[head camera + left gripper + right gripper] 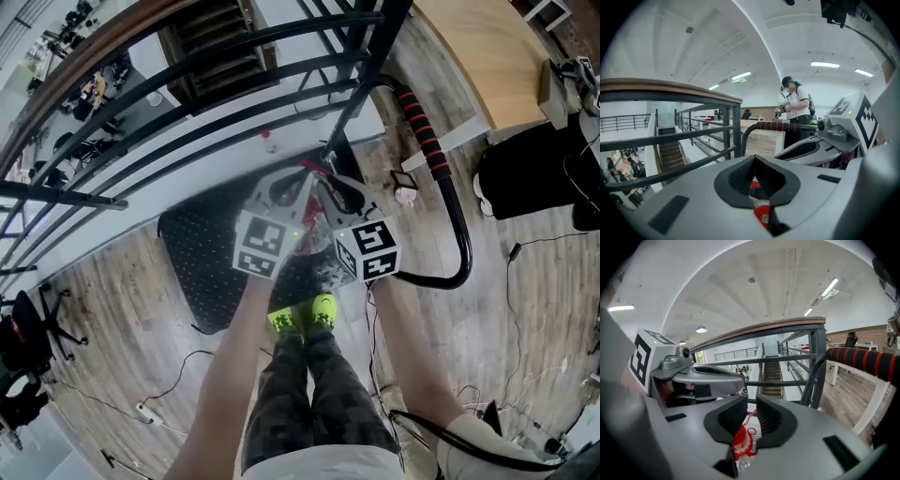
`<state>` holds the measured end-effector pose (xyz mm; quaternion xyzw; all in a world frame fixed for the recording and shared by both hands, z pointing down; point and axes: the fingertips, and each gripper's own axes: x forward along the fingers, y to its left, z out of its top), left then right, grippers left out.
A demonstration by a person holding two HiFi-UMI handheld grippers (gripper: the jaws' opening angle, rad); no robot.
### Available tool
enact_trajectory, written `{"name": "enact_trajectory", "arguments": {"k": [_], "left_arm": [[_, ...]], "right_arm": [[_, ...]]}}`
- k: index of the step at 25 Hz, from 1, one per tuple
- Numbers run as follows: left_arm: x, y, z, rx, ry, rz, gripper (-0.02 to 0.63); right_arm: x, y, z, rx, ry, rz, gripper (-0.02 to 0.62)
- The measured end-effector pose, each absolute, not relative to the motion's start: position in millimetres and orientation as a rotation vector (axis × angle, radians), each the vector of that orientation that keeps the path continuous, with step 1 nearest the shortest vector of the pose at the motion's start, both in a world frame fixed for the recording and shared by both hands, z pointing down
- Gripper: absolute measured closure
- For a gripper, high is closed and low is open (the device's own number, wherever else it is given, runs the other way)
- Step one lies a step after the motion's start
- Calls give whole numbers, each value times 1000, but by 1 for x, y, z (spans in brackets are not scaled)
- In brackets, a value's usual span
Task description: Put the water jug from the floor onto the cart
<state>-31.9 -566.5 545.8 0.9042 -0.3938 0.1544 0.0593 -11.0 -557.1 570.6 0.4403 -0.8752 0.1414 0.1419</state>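
Railing (737,131) ahead, cart handle (427,136) at right; open room over the cart deck (202,253).

A clear, crinkled plastic water jug (323,270) with a red cap (740,441) and a thin red carrying strap hangs neck-up from the strap. The left gripper (753,168) and the right gripper (750,413) pinch the strap side by side. The body shows over the near edge of the cart (202,253), a low black platform with a studded rubber deck. Whether it touches the deck cannot be told. The cart's black tube handle (429,141), with a red-and-black striped grip, rises at the right end.
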Motion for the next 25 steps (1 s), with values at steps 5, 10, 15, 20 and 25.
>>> {"name": "enact_trajectory", "arguments": {"k": [5, 10, 15, 20, 25], "left_arm": [[-39, -559, 528, 2729, -1204, 391, 595], [-27, -541, 530, 2730, -1203, 395, 595], [-30, -534, 518, 2735, -1196, 372, 595], [-34, -529, 508, 2728, -1198, 359, 595], [-35, -525, 506, 2719, -1204, 347, 595]], "right_arm": [[-21, -550, 540, 1273, -2576, 337, 568], [-13, -538, 536, 1282, -2589, 316, 569], [-18, -533, 521, 1306, -2581, 300, 569], [-21, -528, 512, 1313, -2576, 300, 569], [-22, -522, 511, 1322, -2571, 295, 569]]}}
